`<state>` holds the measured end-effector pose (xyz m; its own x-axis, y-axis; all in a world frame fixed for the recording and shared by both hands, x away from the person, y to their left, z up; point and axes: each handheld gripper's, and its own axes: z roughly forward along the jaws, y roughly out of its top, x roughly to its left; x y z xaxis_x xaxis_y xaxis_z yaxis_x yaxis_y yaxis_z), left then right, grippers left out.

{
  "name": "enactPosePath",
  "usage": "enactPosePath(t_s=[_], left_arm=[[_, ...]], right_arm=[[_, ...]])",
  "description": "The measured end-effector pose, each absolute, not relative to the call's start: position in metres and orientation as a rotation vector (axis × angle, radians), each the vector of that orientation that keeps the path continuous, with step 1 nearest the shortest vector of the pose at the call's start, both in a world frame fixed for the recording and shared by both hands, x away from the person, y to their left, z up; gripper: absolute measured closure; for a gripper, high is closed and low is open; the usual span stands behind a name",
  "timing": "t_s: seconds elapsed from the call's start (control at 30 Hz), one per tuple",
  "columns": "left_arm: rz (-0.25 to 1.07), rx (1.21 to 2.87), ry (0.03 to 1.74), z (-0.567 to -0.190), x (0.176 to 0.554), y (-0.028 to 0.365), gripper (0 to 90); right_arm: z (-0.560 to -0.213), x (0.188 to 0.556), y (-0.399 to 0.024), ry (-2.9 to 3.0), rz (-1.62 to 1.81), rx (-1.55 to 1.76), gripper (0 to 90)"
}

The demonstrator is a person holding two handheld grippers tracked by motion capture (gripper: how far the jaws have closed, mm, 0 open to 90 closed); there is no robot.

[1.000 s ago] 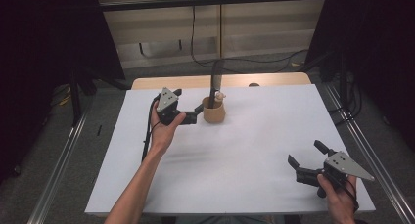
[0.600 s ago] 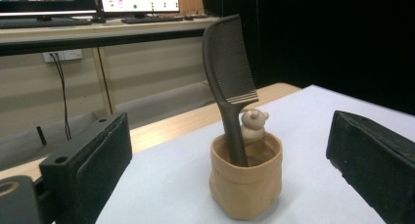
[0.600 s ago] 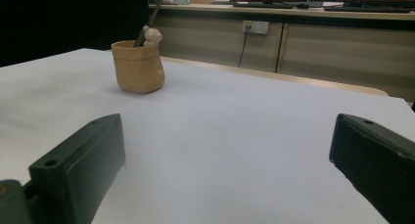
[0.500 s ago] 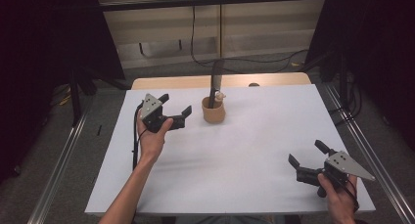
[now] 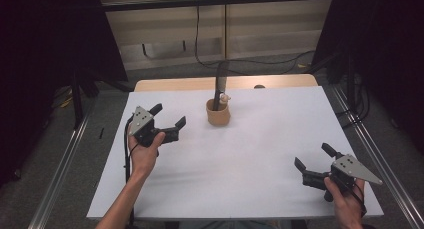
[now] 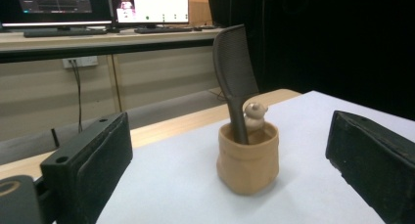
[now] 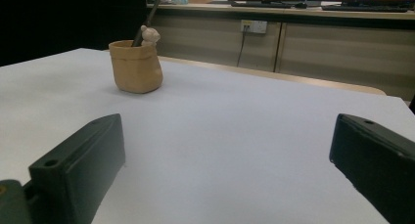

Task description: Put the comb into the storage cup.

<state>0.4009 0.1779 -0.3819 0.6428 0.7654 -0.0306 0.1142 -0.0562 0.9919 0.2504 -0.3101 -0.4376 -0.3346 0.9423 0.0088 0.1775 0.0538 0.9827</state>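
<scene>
Placement looked finished, as far as could be judged: the tan, soft-sided pouch-like cup [image 5: 218, 114] stood upright on the white table sheet [image 5: 240, 154] with the dark grey comb [image 5: 220, 84] leaning handle-down inside it beside a small beige figurine [image 5: 225, 97], and nothing lay loose on the sheet. What seemed left was little more than parking both tools.

Left gripper [image 5: 169, 121] hung with its jaws spread wide and empty, held above the sheet just to the left of the cup and apart from it. In the left gripper view the tan cup [image 6: 248, 155] sat between the two black jaws but farther off, touching neither, with the comb [image 6: 235, 75] rising out of it and tilted away.

Right gripper [image 5: 312, 157] was also agape and held nothing, near the person's right corner of the sheet, well apart from the cup. In the right gripper view the cup [image 7: 135, 65] stood far off to the upper left, beyond the bare sheet.
</scene>
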Motion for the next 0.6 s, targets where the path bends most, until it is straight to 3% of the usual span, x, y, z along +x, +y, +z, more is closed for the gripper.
enactPosePath(t_s=[0.6], left_arm=[[0.567, 1.553, 0.806, -0.399, 0.365, 0.197, 3.4]], right_arm=[[-0.438, 0.251, -0.310, 1.615, 1.345, 1.146, 0.0]])
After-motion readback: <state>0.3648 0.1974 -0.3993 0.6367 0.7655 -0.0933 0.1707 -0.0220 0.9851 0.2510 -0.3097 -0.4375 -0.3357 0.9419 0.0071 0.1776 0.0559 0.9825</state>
